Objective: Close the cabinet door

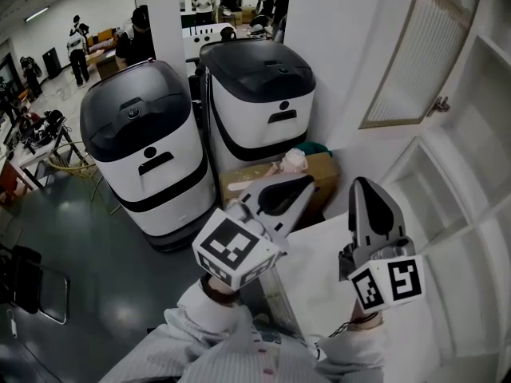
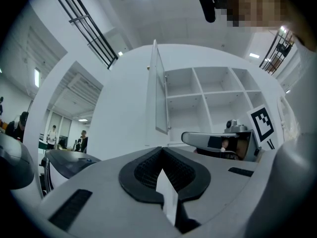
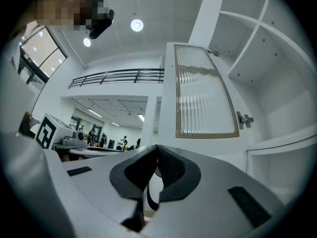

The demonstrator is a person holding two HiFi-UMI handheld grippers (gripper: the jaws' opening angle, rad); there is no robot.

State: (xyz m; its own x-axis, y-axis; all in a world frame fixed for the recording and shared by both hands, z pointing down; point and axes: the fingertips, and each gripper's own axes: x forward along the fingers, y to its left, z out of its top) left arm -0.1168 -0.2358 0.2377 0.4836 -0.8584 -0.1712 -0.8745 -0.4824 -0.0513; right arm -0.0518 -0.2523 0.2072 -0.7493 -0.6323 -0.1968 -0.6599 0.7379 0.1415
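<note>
The white cabinet door (image 1: 419,54) with its ribbed glass panel stands swung open at the upper right, hinged (image 1: 439,104) to the open-shelved cabinet (image 1: 471,174). In the left gripper view the door (image 2: 159,93) shows nearly edge on. The right gripper view has its glass (image 3: 203,90) straight ahead. My left gripper (image 1: 310,180) (image 2: 161,150) is shut and empty, below and left of the door. The right gripper (image 1: 359,182) (image 3: 157,147) is shut too, holds nothing, and points up toward the door without touching it.
Two white and black machines (image 1: 144,150) (image 1: 259,102) stand on the floor to the left, with a cardboard box (image 1: 323,174) against the wall behind the grippers. A white ledge (image 1: 319,246) lies beneath them. Several people stand far back in the hall.
</note>
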